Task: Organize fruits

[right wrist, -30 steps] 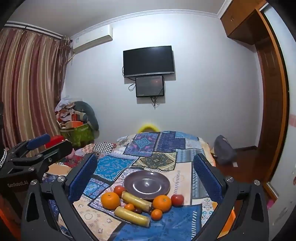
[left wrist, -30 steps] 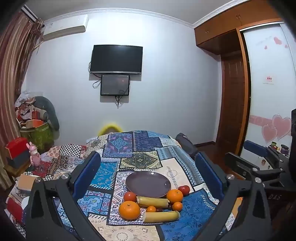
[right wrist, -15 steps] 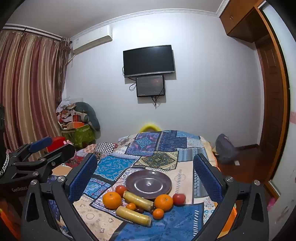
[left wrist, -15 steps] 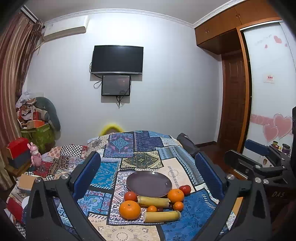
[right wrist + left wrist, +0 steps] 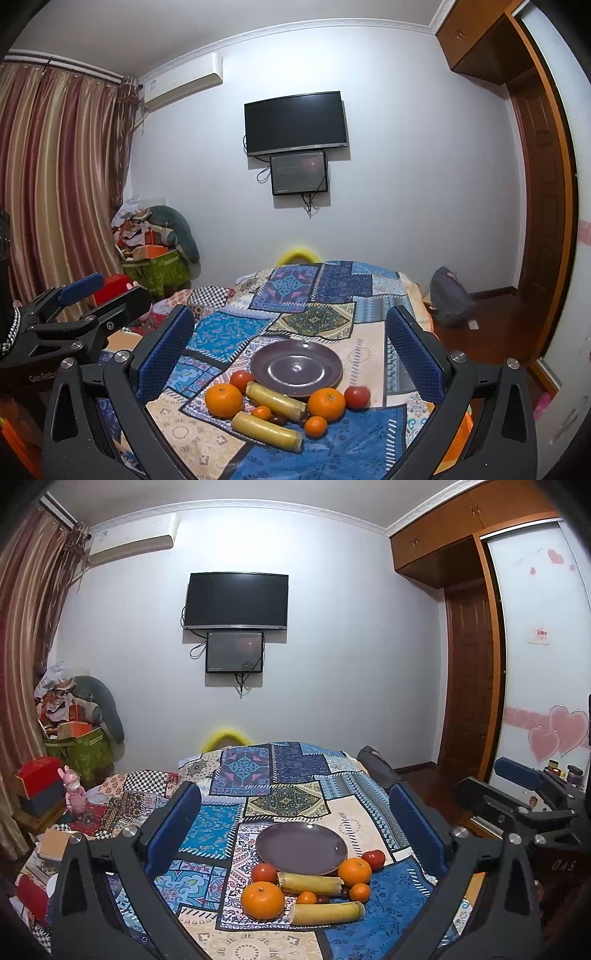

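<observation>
A purple plate (image 5: pixel 301 847) (image 5: pixel 295 363) lies with nothing in it on the patchwork-covered table (image 5: pixel 221 823). In front of it sits a cluster of fruit: a large orange (image 5: pixel 263 900) (image 5: pixel 223 400), a second orange (image 5: pixel 354 872) (image 5: pixel 327 404), two tomatoes (image 5: pixel 264 872) (image 5: pixel 373 859), small mandarins (image 5: pixel 359 892), two yellow stalk pieces (image 5: pixel 327 912) (image 5: pixel 267 428) and some dark small fruit (image 5: pixel 323 899). My left gripper (image 5: pixel 294 797) hangs open above and short of the fruit, holding nothing. My right gripper (image 5: pixel 290 317) is likewise open and holds nothing.
In the left wrist view the other gripper (image 5: pixel 517 794) shows at the right. A wardrobe (image 5: pixel 535 701) and a door stand right, boxes and clutter (image 5: pixel 74 738) left, a wall TV (image 5: pixel 236 602) behind. A dark bag (image 5: pixel 448 295) lies on the floor.
Both views have drifted only slightly. The fruit and plate have not moved, and both grippers stay open.
</observation>
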The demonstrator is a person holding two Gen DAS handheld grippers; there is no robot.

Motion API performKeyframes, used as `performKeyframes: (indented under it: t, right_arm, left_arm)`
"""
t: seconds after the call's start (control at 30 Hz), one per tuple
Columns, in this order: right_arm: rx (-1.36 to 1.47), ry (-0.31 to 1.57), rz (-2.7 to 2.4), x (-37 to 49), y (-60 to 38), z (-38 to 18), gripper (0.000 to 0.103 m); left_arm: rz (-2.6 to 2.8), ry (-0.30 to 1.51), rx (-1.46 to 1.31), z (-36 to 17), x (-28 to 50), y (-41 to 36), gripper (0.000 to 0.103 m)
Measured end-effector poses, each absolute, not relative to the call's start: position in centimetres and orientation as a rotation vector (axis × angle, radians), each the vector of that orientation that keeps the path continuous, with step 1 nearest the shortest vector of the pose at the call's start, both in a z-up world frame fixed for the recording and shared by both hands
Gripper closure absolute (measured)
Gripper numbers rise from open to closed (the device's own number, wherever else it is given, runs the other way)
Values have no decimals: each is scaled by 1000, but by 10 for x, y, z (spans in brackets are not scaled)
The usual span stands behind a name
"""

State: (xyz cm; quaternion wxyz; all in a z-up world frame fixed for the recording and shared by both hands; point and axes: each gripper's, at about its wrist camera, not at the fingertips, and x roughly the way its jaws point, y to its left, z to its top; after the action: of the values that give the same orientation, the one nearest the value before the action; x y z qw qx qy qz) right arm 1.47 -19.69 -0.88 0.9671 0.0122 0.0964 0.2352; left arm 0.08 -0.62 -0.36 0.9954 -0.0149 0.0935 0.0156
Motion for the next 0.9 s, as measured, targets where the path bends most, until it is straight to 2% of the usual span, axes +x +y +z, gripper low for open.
performKeyframes:
  t: [0.9]
  right_arm:
    - [13,189,472,15,-197,-8,0]
  left_arm:
    - [43,176,-44,-4,2,-2,0]
